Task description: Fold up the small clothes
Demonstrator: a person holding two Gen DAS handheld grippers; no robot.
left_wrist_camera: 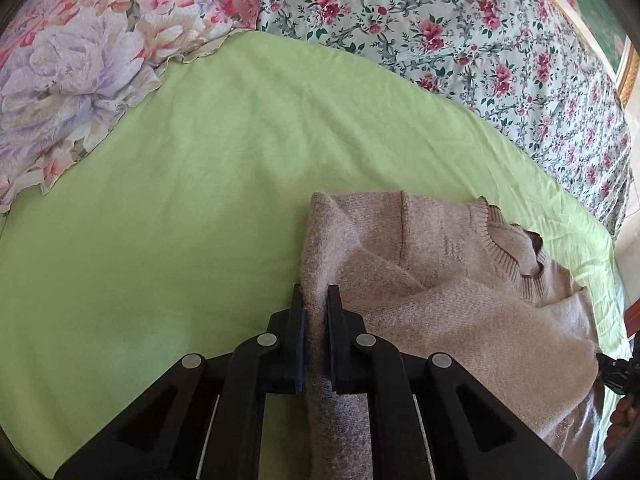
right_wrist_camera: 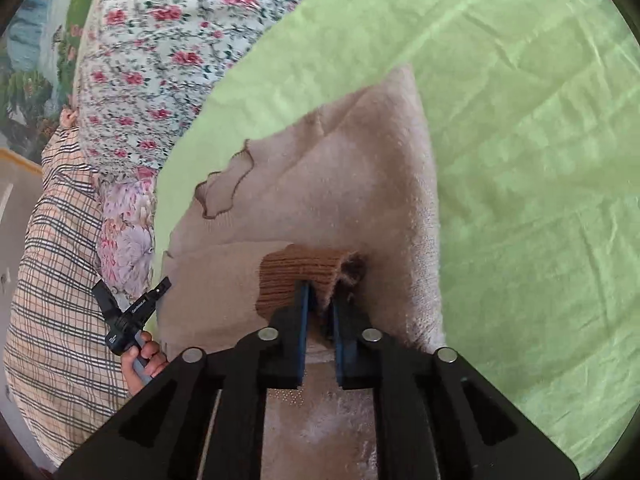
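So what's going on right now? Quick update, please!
Left gripper clamped on sweater edge. Right gripper pinching ribbed cuff. Sweater on green sheet. Nothing in the way.

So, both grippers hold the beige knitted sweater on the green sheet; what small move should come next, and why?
Probably lift both together: the left gripper pinches the beige knitted sweater's folded edge, the right gripper its brown ribbed cuff, so the fabric clears the green sheet.

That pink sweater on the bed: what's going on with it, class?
A person is folding the pink sweater on a green sheet, a claw in each hand. The left claw is shut on a folded side edge. The right claw pinches the brown ribbed cuff. The sweater is part folded, neckline still showing.
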